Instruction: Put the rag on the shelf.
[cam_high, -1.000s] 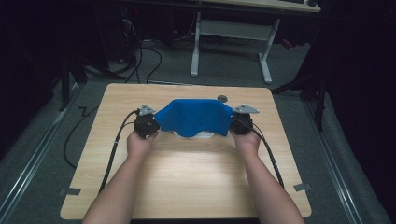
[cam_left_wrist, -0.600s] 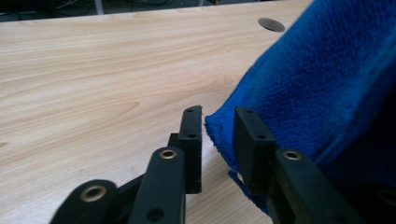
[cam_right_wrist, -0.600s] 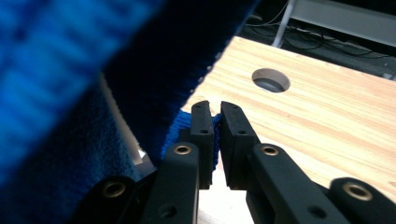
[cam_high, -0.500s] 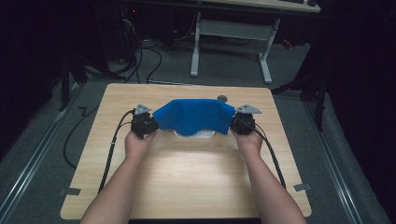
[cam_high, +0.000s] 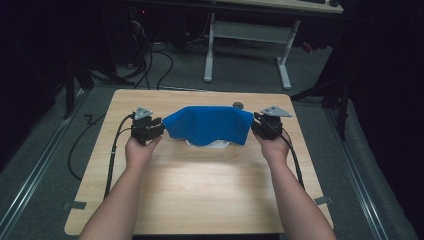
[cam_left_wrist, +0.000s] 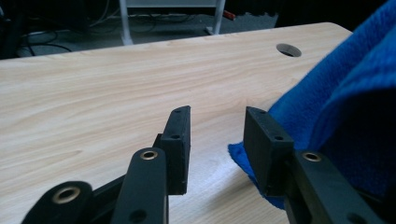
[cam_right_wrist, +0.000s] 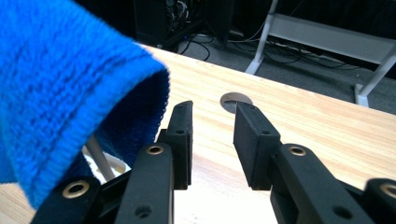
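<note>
A blue towel (cam_high: 207, 125) lies draped over a white object (cam_high: 210, 144) at the middle of the table. My left gripper (cam_high: 156, 126) is just off the towel's left end, open with nothing between its jaws; in the left gripper view the towel (cam_left_wrist: 336, 107) hangs to the right of the open left gripper (cam_left_wrist: 217, 140), touching the outside of the right jaw. My right gripper (cam_high: 257, 125) is at the towel's right end, also open and empty. In the right gripper view the towel's edge (cam_right_wrist: 60, 88) hangs to the left of the right gripper (cam_right_wrist: 212, 135), with a white object (cam_right_wrist: 100, 161) under it.
The wooden table (cam_high: 200, 200) has a round cable hole (cam_high: 238, 105) behind the towel. Cables trail from both grippers off the table's sides. A white desk frame (cam_high: 247, 35) stands on the floor beyond the far edge.
Both grippers have drawn slightly outward from the towel's ends. The towel stays draped in place.
</note>
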